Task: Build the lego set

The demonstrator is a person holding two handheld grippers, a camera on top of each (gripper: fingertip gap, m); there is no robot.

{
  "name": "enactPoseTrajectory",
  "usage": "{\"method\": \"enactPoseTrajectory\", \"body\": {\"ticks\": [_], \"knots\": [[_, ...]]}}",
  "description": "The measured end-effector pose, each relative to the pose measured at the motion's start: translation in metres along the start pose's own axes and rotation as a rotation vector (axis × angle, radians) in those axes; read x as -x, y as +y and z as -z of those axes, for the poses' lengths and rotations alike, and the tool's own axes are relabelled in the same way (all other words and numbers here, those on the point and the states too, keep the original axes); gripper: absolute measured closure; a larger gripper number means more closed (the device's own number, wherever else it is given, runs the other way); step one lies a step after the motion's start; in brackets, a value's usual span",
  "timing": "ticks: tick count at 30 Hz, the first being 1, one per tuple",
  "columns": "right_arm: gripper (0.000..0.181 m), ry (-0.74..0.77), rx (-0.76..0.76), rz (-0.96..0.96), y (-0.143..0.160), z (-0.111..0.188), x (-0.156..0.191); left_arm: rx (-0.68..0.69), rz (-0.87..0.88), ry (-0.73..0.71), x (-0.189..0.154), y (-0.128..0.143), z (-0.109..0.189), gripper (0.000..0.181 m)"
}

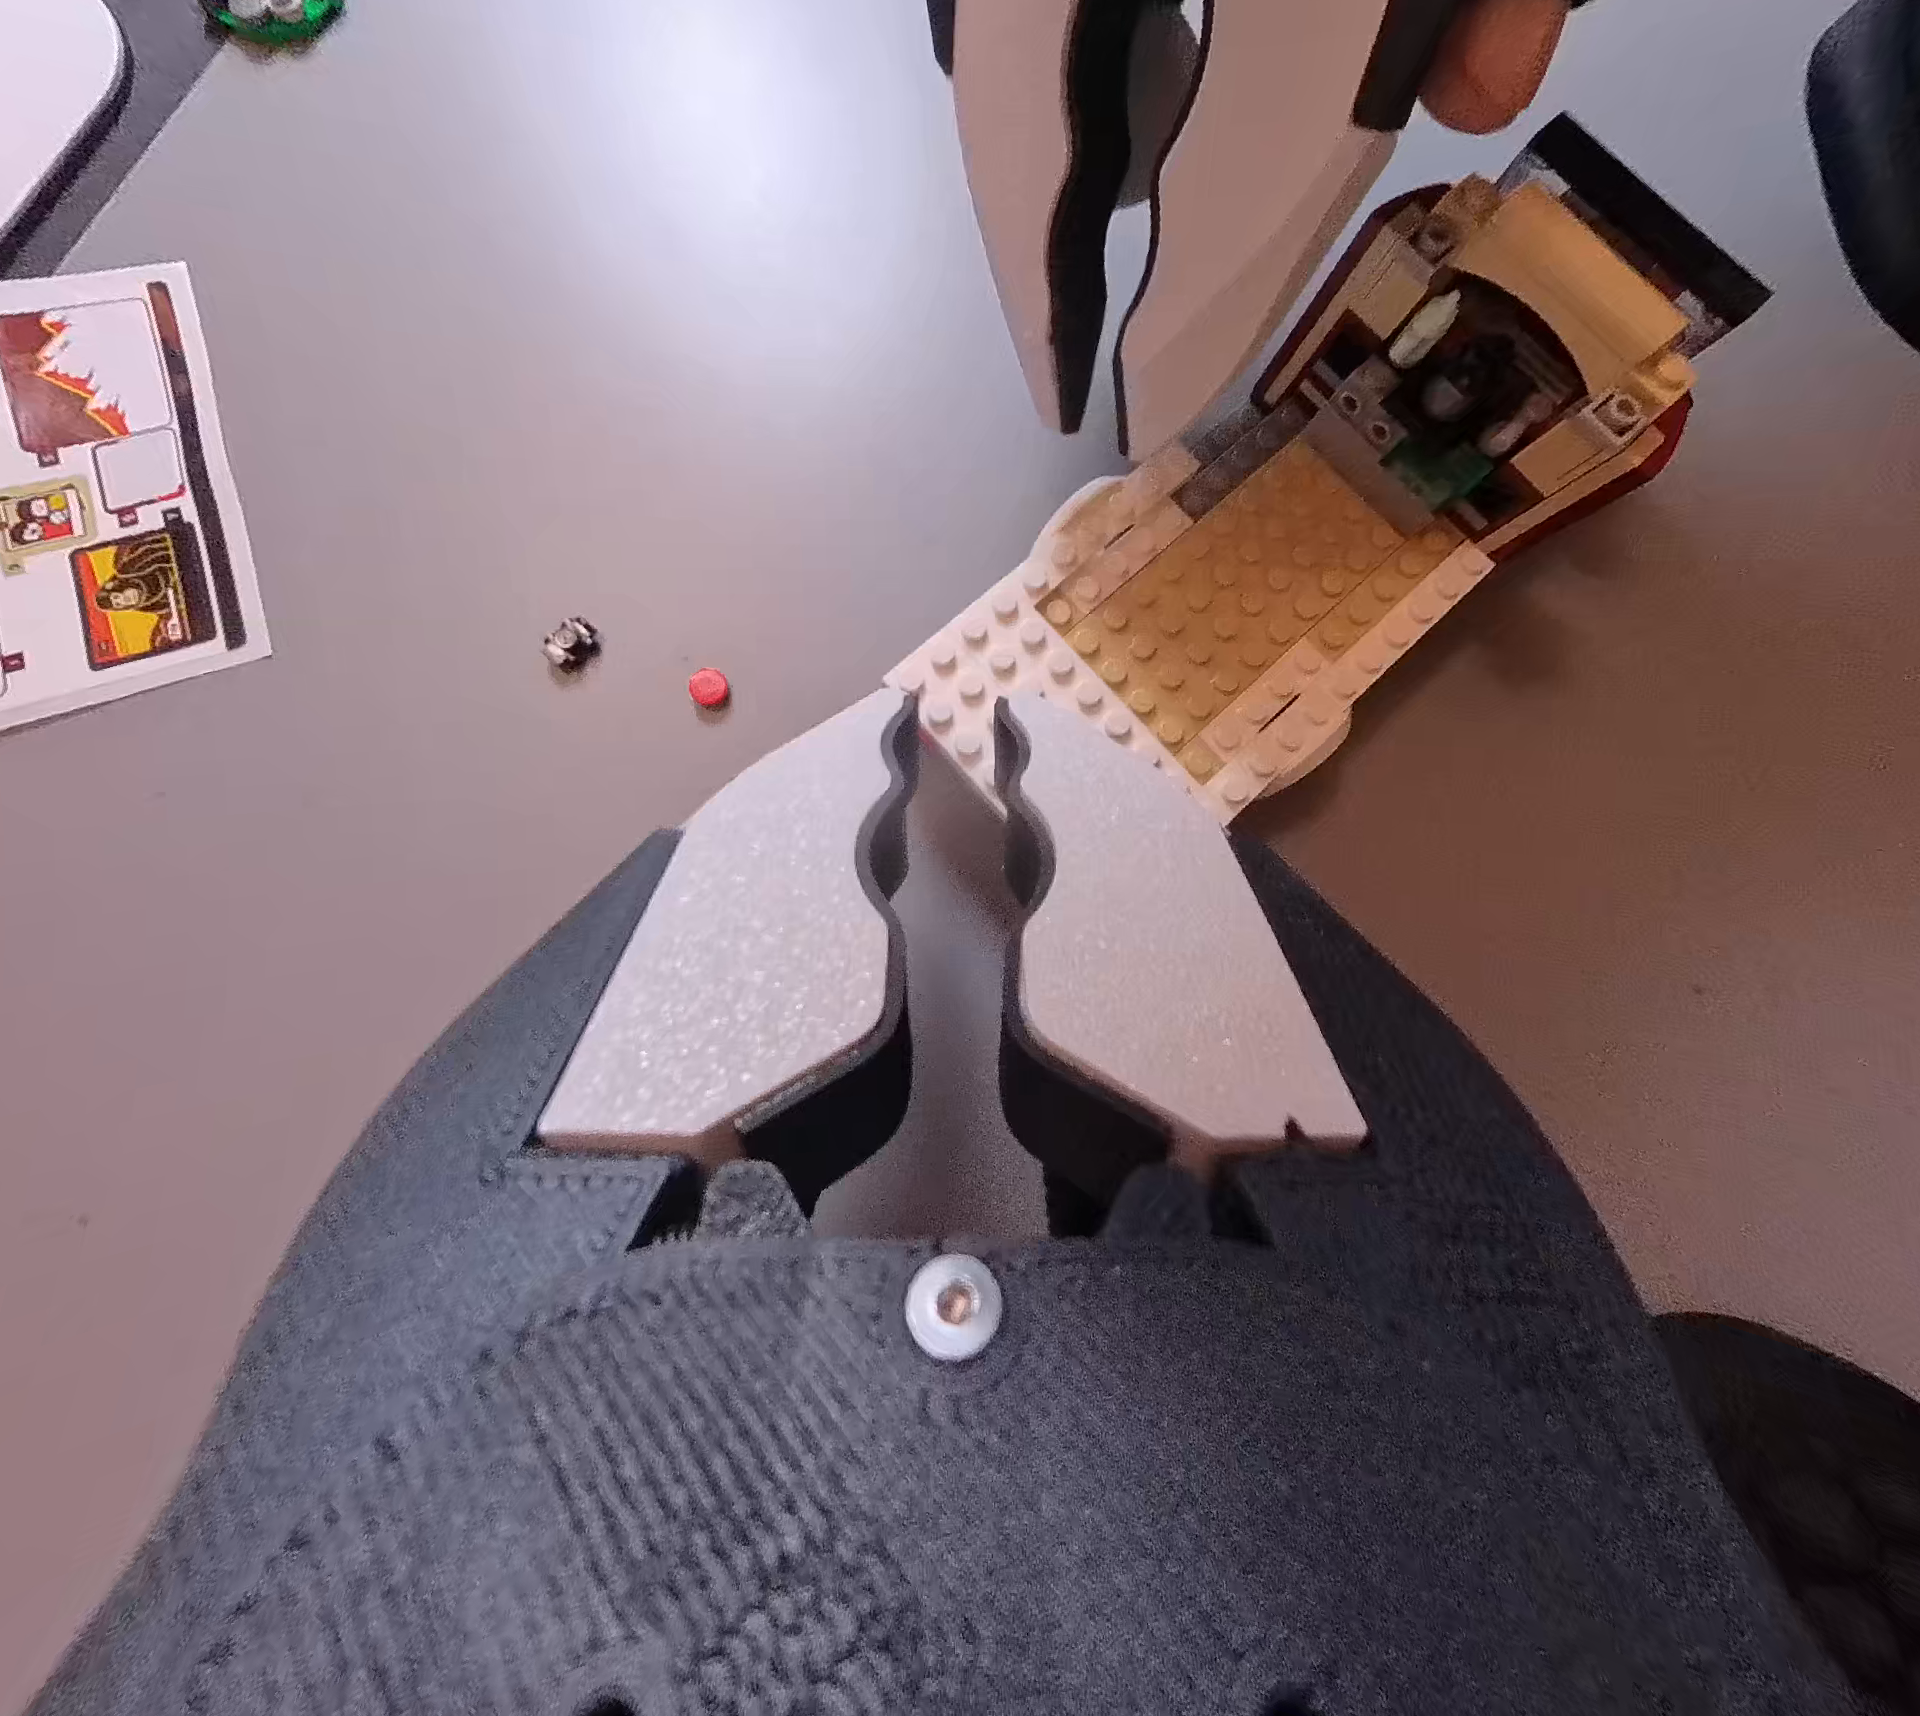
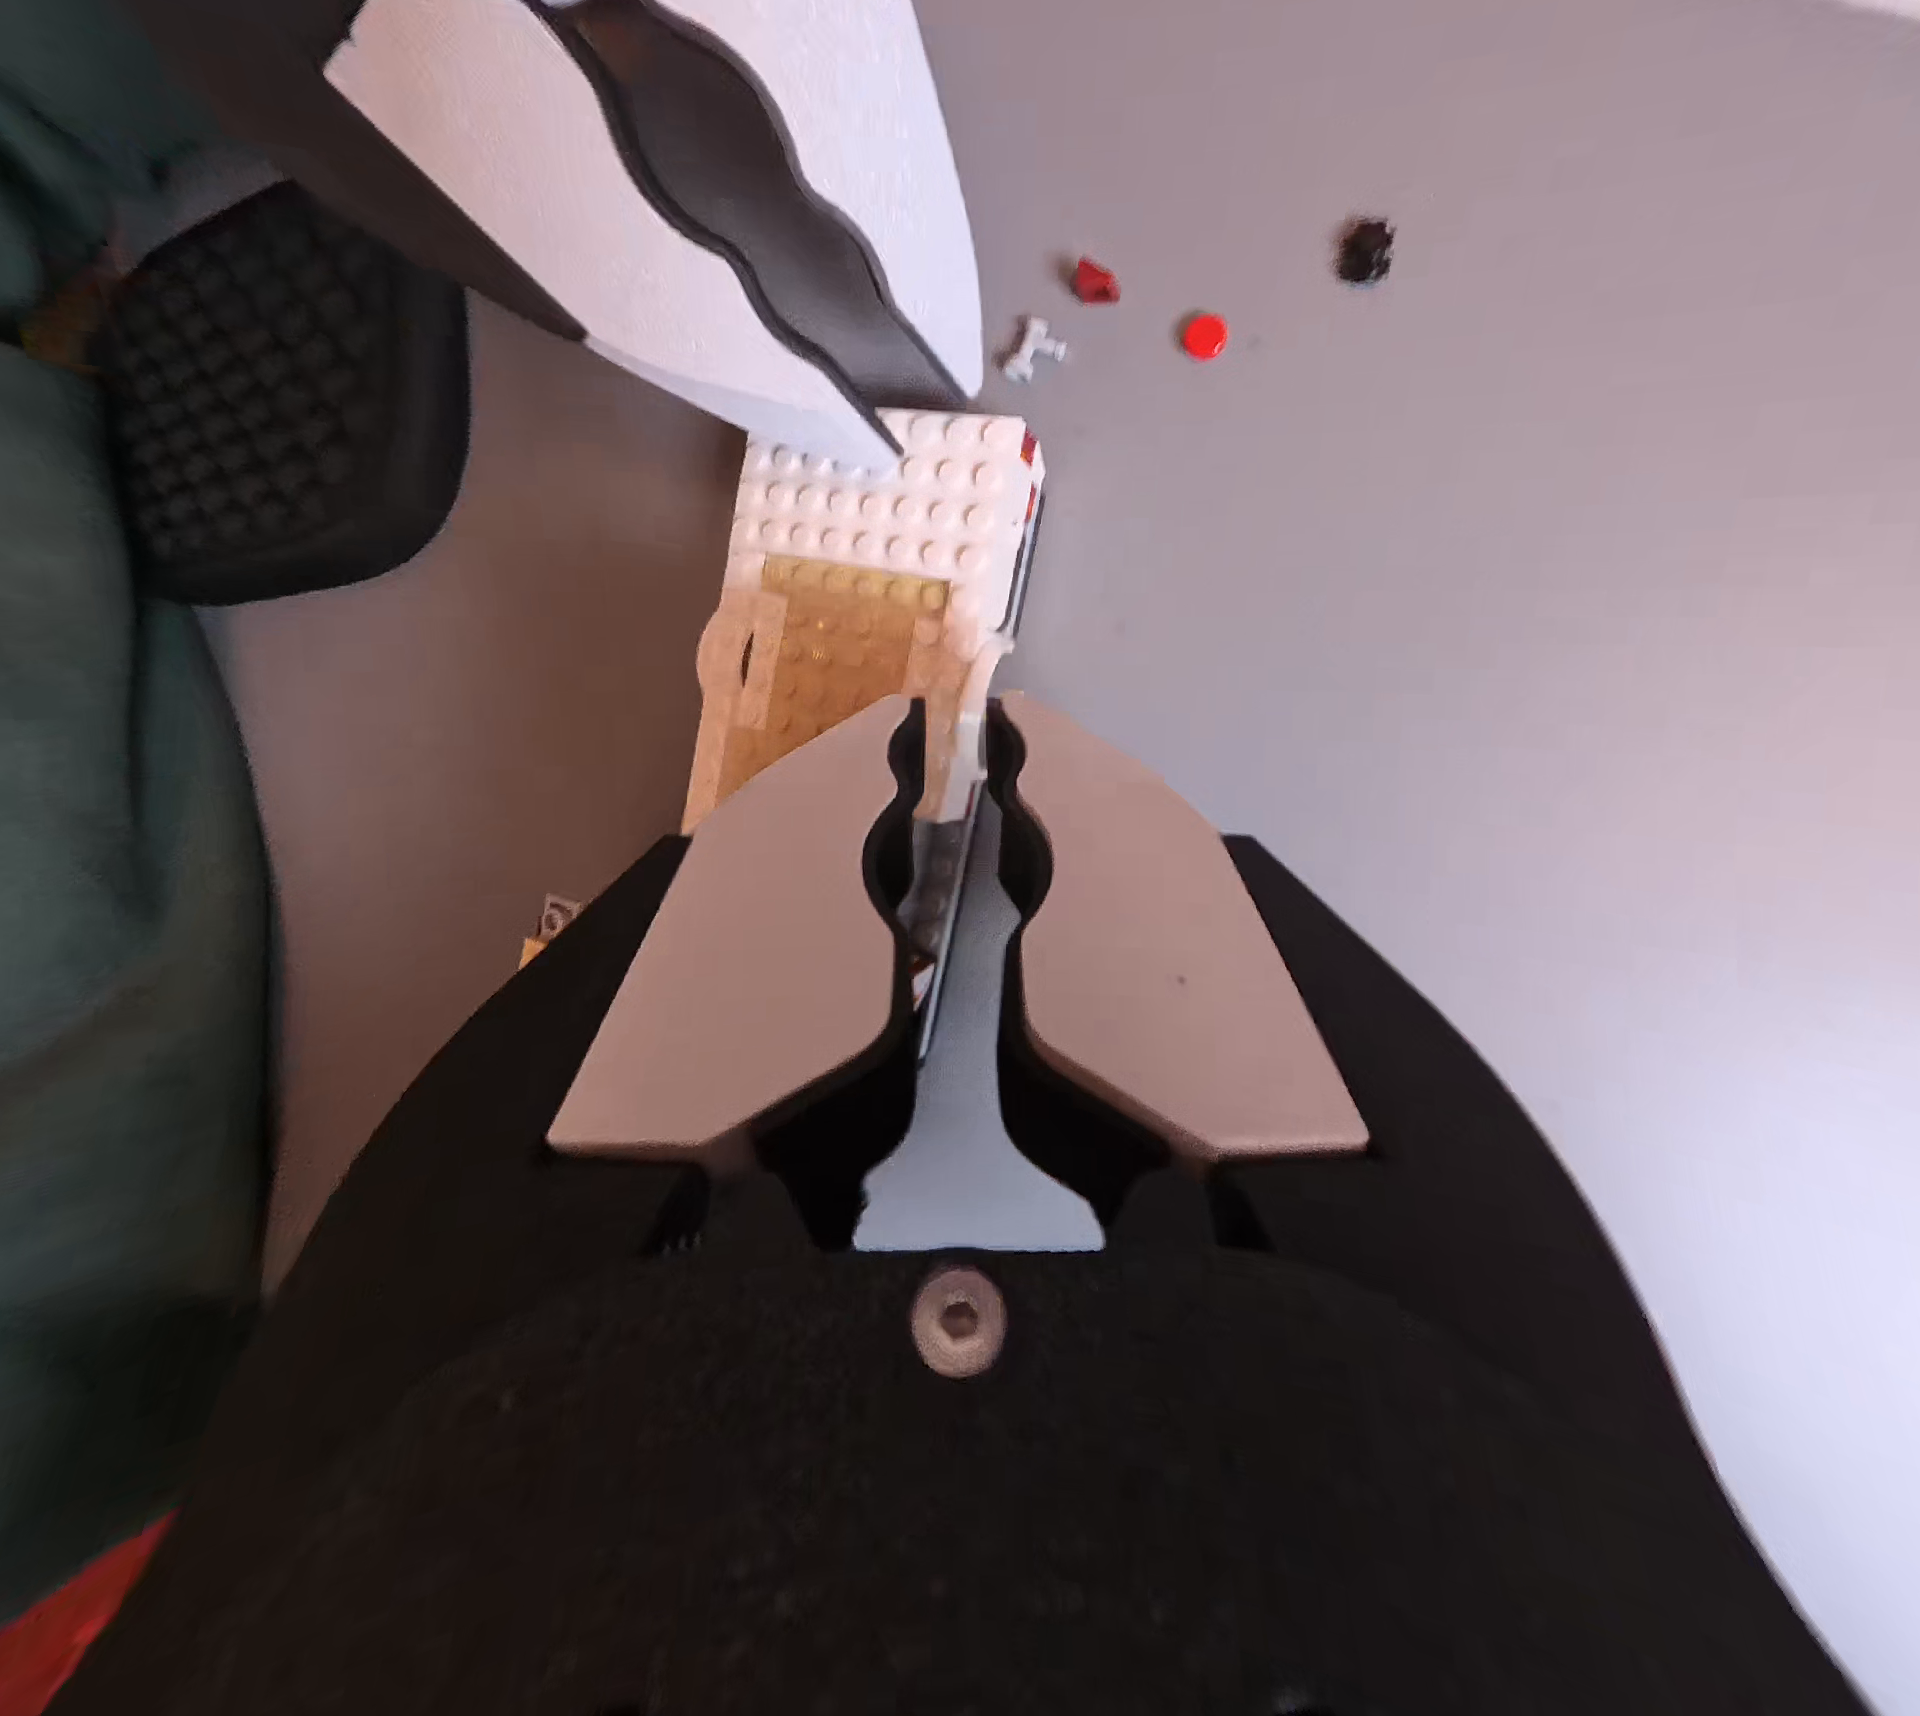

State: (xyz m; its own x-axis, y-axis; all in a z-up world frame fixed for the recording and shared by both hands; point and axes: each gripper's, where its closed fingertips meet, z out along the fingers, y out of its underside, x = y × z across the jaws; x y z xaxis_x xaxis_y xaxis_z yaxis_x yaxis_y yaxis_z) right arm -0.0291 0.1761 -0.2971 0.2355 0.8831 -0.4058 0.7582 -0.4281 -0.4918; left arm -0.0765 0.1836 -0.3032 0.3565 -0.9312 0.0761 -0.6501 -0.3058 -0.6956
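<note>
Apparently both narrow claws, left claw (image 1: 956, 716) and right claw (image 2: 954, 716), pinch model (image 1: 1226, 617); red stud (image 1: 709, 688) nearby.

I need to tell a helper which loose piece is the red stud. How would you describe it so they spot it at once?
On the grey table, left of the tan-and-white lego build, two small loose pieces lie side by side. It is the flat round red stud, nearer the build; its neighbour is a dark grey knobbly piece.

Sticker sheet (image 1: 99, 492) runs off the left edge, and the right tongs (image 2: 954, 710) hide the lego model's (image 2: 862, 586) back half.
</note>
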Motion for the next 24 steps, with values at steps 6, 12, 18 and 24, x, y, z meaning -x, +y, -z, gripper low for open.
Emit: {"method": "enactPoseTrajectory", "body": {"ticks": [6, 12, 18, 24], "knots": [[0.172, 0.041, 0.000, 0.048, -0.012, -0.018, -0.005, 0.033, 0.053, 0.049, -0.003, 0.008, 0.000, 0.157], [0.177, -0.012, 0.046, 0.021, -0.011, -0.026, -0.002, 0.022, 0.091, 0.111, -0.009, 0.012, 0.000, 0.159], [0.176, -0.003, 0.109, 0.024, -0.010, -0.027, 0.000, 0.010, 0.095, 0.113, -0.010, 0.013, 0.000, 0.159], [0.176, 0.020, 0.179, 0.034, -0.009, -0.028, 0.001, 0.004, 0.100, 0.110, -0.010, 0.014, -0.001, 0.160]]}}
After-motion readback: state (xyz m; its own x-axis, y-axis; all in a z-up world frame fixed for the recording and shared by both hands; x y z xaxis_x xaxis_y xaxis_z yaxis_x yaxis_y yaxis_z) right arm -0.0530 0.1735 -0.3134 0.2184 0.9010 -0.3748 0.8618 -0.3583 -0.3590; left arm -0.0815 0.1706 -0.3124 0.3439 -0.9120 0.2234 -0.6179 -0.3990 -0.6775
